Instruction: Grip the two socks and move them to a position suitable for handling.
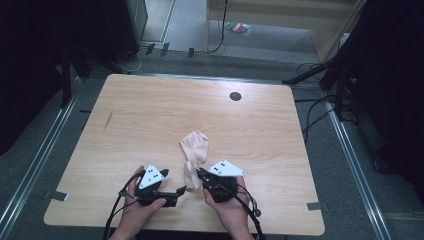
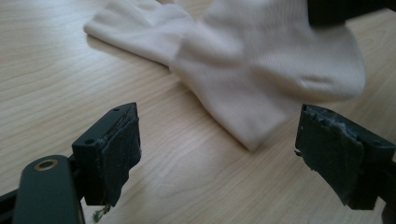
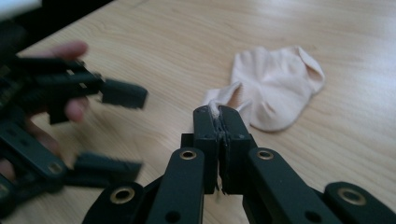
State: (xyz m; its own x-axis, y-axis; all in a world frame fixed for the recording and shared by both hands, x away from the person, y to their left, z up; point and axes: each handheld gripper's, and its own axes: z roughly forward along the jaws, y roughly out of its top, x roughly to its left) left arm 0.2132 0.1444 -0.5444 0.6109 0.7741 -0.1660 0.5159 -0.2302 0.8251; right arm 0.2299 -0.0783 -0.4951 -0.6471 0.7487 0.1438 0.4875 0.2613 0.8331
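One pale sock [image 1: 195, 155] on the table [image 1: 150, 120], pinched by the right gripper [image 3: 218, 114], probably its cuff; left gripper [image 2: 217, 149] spread wide.

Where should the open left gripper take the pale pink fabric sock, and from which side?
Probably at the free rounded end of the pale pink fabric sock, just ahead of the left gripper. That edge lies flat on the wooden table, so a low, level approach seems best. The right gripper pinches another edge.
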